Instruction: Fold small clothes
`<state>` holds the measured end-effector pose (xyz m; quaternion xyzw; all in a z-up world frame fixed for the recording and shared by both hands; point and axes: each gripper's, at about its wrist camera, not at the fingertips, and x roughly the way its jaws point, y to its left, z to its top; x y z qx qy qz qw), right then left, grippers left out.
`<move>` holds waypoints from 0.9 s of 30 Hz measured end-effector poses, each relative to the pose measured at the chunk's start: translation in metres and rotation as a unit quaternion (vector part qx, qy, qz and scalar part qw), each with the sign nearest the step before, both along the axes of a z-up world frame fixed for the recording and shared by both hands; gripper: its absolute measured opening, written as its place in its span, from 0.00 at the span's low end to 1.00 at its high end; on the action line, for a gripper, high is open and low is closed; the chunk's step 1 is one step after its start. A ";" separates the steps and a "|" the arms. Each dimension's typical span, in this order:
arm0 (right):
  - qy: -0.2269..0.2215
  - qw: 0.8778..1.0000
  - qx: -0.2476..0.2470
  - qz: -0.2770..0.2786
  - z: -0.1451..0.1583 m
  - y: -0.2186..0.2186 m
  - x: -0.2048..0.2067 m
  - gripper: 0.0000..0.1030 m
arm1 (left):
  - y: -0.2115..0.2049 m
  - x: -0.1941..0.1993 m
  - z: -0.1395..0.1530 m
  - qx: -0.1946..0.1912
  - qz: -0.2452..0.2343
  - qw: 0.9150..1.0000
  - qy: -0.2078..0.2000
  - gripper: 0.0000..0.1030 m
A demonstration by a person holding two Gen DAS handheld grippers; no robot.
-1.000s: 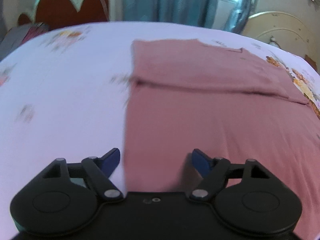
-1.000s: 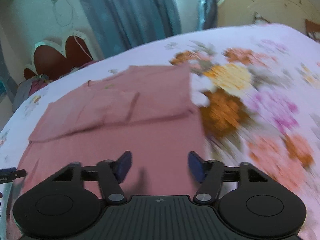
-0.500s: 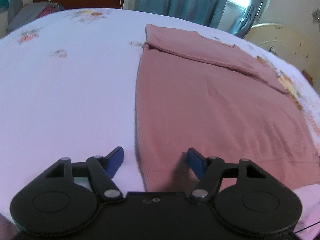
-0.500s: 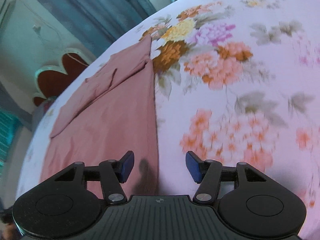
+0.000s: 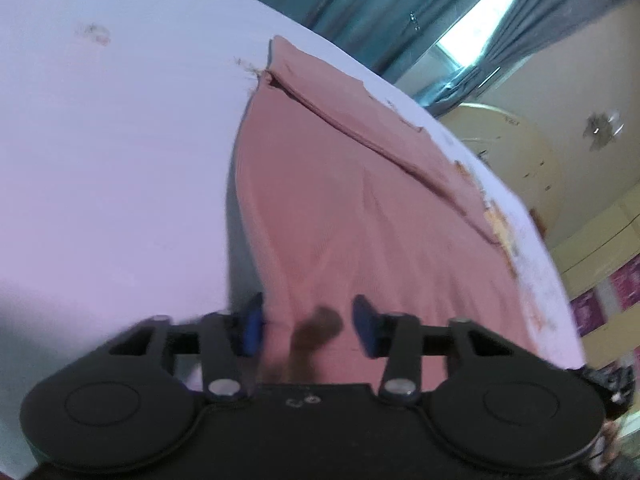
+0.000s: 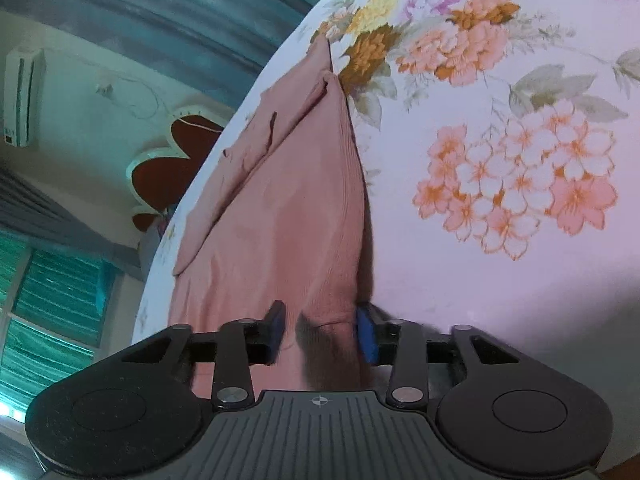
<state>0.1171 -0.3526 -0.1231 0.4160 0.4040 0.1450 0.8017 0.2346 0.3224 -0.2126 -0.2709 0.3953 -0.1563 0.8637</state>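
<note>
While a pink garment (image 5: 360,208) lies spread flat on a bed (image 5: 112,152) covered with a pale floral sheet, two hand-held grippers work its near hem, one at each corner. At the near-left corner of the garment, the left gripper (image 5: 306,326) has its blue pads astride the cloth: the jaws are closing, the left pad is against the garment's side edge, and the right pad stands apart from the cloth with a gap beside it. At the near-right corner of the garment, the right gripper (image 6: 322,330) is closing too, with the bunched hem between its pads; its right pad touches the garment's edge, its left pad sits just clear. Beyond the grippers, the garment's far end is folded over on itself, sleeves tucked across the body. Large orange and pink printed flowers (image 6: 516,184) lie to the right of the garment. Past the garment's far end hang blue-green curtains (image 5: 360,8), with a red, scalloped headboard (image 6: 168,160) off to its left.
</note>
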 end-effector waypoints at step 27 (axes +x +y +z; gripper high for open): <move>-0.071 0.997 -0.011 0.034 0.017 0.014 -0.020 0.07 | 0.008 -0.021 -0.010 -0.058 0.062 0.996 -0.030 0.05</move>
